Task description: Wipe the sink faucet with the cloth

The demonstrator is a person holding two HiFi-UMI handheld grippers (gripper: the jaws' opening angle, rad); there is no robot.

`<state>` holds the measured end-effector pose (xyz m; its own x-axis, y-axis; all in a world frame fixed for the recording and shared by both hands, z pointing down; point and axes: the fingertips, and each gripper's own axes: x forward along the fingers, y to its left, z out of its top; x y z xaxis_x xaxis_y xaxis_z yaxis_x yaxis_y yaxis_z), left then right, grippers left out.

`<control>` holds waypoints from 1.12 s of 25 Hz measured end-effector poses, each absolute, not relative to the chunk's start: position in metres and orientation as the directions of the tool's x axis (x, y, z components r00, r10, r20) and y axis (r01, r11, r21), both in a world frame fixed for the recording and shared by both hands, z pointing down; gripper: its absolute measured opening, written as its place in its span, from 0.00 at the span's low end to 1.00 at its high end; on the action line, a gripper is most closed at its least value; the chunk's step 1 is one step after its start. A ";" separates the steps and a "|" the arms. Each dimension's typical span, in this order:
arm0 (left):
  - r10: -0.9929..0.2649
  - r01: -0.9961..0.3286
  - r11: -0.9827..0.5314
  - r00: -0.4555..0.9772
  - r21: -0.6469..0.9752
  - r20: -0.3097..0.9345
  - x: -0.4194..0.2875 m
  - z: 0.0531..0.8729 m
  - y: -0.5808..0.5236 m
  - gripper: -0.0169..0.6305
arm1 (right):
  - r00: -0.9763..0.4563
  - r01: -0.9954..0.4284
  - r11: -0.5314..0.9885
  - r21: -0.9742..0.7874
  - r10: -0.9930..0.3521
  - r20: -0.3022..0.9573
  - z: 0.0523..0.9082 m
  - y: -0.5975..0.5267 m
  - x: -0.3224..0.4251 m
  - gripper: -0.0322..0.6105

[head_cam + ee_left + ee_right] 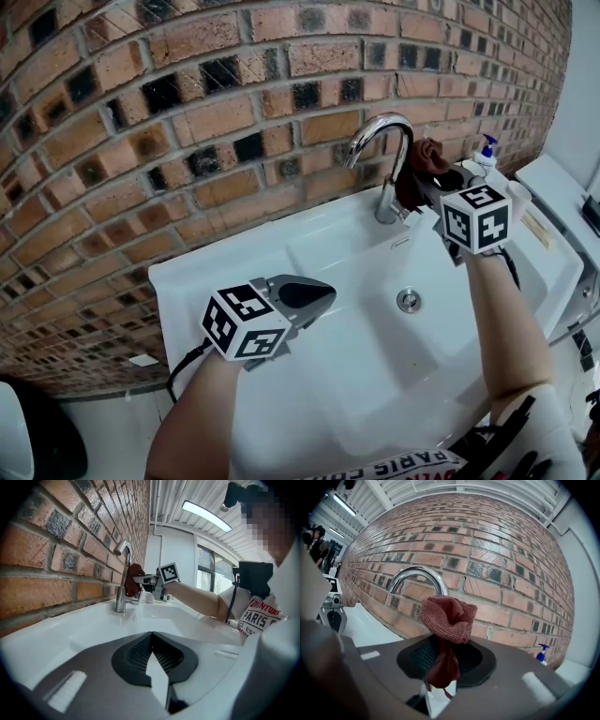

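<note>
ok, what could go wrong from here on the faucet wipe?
1. The reddish-brown terry cloth is pinched as a small wad in the right gripper. Dragged round the curved chrome faucet, it may pull free, or the hard jaws may scrape the chrome.
2. The white soap bottle with a blue pump stands close behind that gripper, so a wide sweep could knock it over.
</note>
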<state>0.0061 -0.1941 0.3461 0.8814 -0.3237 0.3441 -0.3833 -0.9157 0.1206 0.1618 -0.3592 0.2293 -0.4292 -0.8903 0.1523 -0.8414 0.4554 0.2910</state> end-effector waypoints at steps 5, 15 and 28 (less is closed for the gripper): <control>-0.324 -0.383 -0.916 0.881 0.120 0.344 0.006 0.346 -0.194 0.04 | -0.427 -0.844 0.454 0.285 -0.891 0.156 0.232 -0.360 0.162 0.20; -0.323 -0.383 -0.916 0.882 0.121 0.344 0.006 0.346 -0.194 0.04 | -0.455 -0.820 0.467 0.331 -0.882 0.119 0.212 -0.338 0.154 0.20; -0.324 -0.383 -0.916 0.881 0.119 0.344 0.006 0.346 -0.194 0.04 | -0.535 -0.682 0.521 0.513 -0.834 0.137 0.209 -0.316 0.089 0.20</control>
